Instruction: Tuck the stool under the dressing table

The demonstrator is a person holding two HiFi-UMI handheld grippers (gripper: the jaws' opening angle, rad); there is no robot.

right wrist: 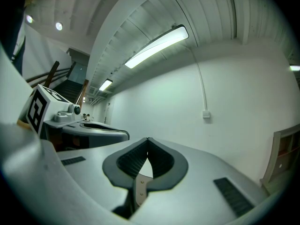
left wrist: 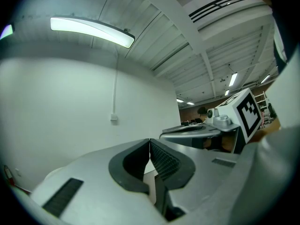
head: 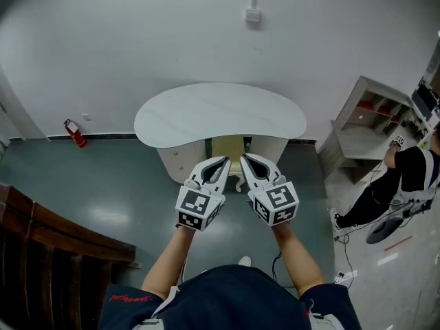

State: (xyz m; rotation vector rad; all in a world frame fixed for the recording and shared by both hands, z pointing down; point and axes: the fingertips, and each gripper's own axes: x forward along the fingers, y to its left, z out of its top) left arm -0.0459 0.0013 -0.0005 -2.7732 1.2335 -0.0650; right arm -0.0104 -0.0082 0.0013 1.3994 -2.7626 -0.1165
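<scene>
In the head view a white kidney-shaped dressing table (head: 220,112) stands against the wall. A cream stool (head: 229,147) sits in the gap beneath its top, partly hidden by the tabletop and by my grippers. My left gripper (head: 224,161) and right gripper (head: 244,158) are held side by side in front of the table, above the floor, pointing at the stool. Both are shut with nothing between the pads. The left gripper view shows my left gripper (left wrist: 149,141) with tips meeting. In the right gripper view my right gripper (right wrist: 148,139) is likewise shut and empty.
A red fire extinguisher (head: 74,133) stands by the wall at left. A dark wooden stair rail (head: 48,229) runs along the lower left. A white shelf unit (head: 368,119) and a seated person (head: 412,177) are at right, with cables (head: 344,275) on the floor.
</scene>
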